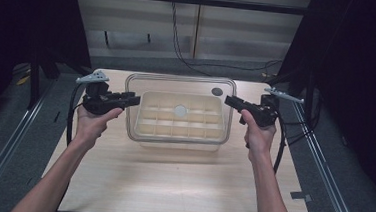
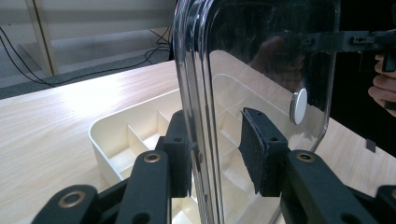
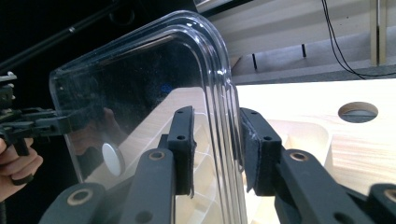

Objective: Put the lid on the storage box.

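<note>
A clear plastic lid [image 1: 177, 82] with a white round knob [image 1: 180, 110] hovers level over a cream compartment tray [image 1: 178, 145] on the wooden table [image 1: 170, 185]. My left gripper [image 1: 135, 100] holds the lid's left edge and my right gripper [image 1: 228, 101] holds its right edge. In the left gripper view the jaws [image 2: 215, 154] straddle the lid's rim [image 2: 191, 93], with the tray [image 2: 121, 140] below. In the right gripper view the jaws [image 3: 215, 149] close on the rim [image 3: 219, 93] of the lid [image 3: 140, 84].
A dark round hole [image 1: 217, 91] sits in the table behind the tray, seen through the lid; it appears again as a hole [image 3: 357, 112] in the right gripper view. Black curtains flank the table. Cables run across the floor beyond the far edge.
</note>
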{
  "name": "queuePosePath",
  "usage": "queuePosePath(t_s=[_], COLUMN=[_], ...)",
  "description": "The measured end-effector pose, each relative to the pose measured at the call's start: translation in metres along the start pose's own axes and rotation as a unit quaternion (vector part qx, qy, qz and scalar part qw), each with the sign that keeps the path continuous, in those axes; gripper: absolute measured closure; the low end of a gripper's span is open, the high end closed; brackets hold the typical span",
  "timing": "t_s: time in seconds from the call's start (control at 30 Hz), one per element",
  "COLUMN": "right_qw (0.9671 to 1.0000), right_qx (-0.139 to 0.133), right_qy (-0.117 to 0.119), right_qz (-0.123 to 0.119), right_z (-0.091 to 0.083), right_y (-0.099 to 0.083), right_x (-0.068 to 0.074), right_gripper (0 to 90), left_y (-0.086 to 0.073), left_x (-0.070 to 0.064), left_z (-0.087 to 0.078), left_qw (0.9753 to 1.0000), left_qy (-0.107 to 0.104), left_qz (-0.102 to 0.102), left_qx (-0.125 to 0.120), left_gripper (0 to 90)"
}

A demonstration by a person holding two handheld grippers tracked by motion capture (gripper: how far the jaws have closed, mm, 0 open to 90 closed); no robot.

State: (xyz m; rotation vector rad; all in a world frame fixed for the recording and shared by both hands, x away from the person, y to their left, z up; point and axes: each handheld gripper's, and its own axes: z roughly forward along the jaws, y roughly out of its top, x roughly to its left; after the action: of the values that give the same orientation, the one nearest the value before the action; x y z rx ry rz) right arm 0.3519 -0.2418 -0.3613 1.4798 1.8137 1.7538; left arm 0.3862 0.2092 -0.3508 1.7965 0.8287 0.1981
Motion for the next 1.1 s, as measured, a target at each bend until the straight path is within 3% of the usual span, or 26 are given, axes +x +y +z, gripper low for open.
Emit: queuePosePath(t_s=[0.2, 0.7, 1.1], right_qw=[1.0000, 0.9998, 0.9995], right_qx=[0.004, 0.013, 0.019], right_qy=[-0.005, -0.003, -0.007], right_qz=[-0.005, 0.015, 0.023], right_z=[0.008, 0.021, 0.033], right_y=[0.004, 0.001, 0.004], right_x=[-0.006, -0.021, -0.032], right_gripper=[68.0, 69.4, 69.7], left_y=[0.001, 0.000, 0.000], left_x=[0.004, 0.017, 0.029], left_z=[0.007, 0.023, 0.034], left_qw=[1.0000, 0.9996, 0.9993], left_qy=[0.006, 0.022, 0.012], left_qz=[-0.006, -0.014, -0.036], left_qx=[-0.003, 0.010, 0.004], left_gripper=[64.3, 61.4, 60.4])
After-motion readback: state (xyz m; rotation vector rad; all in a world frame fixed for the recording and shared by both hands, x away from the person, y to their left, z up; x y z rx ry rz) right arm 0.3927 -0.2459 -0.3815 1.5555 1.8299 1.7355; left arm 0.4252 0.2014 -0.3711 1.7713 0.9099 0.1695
